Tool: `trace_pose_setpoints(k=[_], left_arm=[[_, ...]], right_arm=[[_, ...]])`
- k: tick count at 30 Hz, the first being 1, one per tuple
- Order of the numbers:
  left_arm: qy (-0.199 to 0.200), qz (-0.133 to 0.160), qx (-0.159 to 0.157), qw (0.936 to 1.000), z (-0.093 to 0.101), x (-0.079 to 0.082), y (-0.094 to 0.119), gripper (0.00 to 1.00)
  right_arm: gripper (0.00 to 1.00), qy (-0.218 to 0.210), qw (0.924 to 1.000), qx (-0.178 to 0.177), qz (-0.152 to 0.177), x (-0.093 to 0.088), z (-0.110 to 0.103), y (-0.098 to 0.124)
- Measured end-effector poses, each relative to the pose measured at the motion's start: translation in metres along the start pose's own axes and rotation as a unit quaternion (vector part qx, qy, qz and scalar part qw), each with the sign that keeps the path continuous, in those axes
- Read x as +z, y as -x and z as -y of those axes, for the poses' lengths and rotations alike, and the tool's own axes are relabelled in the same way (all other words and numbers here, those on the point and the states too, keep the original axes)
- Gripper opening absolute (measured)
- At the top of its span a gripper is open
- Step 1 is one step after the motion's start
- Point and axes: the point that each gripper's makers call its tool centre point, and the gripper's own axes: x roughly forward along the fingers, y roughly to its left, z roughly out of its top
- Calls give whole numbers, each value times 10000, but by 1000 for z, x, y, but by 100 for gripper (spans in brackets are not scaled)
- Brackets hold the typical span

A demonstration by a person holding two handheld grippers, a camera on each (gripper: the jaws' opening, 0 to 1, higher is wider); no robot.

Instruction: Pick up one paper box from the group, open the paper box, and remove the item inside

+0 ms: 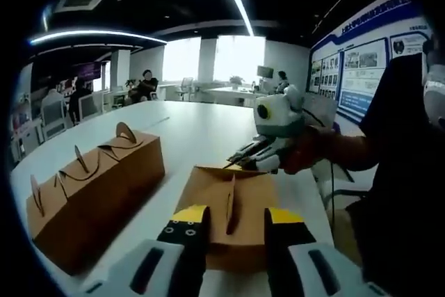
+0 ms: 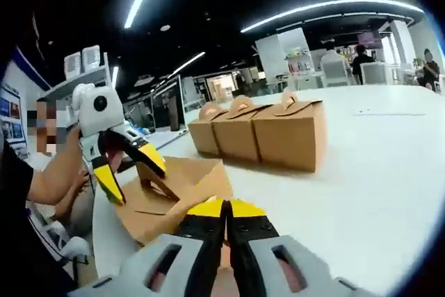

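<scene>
So we've got one brown kraft paper box (image 1: 233, 217) lying on the white surface (image 1: 195, 133), set apart from the row of three matching brown handled boxes (image 2: 257, 133) nearby. Our left tongs (image 1: 236, 224) are spread wide, one jaw either side of the box's upright handle flap, right at its near edge. Our right tongs (image 2: 226, 212) are pressed together, tips at the opposite edge of the box, though we can't tell whether they've pinched any cardboard. The box lid looks partly lifted.
</scene>
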Motion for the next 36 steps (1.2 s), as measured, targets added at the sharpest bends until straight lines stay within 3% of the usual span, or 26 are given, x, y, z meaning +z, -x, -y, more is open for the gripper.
trace_pose_setpoints(k=[3,7,12,15,21,23,26,27,29,30,33,36], left_arm=[[24,27,26,10000,0,0,-1,33],[44,85,94,9999,1,1,-3,31],[74,-13,146,9999,0,2,-4,31],[103,-57,206,9997,0,1,-6,30],[58,100,398,9991,-4,3,-6,30],[-18,188,510,9985,-5,5,-3,30],[-315,259,931,9948,-15,10,7,38],[-433,471,1364,9886,-23,18,18,39],[-379,999,1795,9779,-24,35,33,41],[-221,1507,1962,9687,-19,50,44,42],[39,2453,2518,9362,-8,69,72,42],[188,2812,3304,9008,-2,66,94,41]], right_arm=[[3,-163,9998,41,76,1,1,1],[3,-48,9998,105,169,6,0,0],[3,139,9987,278,397,28,5,9],[4,-107,9957,454,796,50,7,20],[6,166,9906,542,1242,73,9,49],[10,323,9871,656,1426,81,3,59],[13,529,9827,813,1576,88,-7,68],[15,626,9808,929,1595,89,-14,75],[19,819,9788,1096,1526,88,-25,81],[20,971,9775,1166,1466,87,-29,83],[23,1573,9718,1257,1226,81,-41,88],[27,2013,9664,1282,955,73,-49,91]])
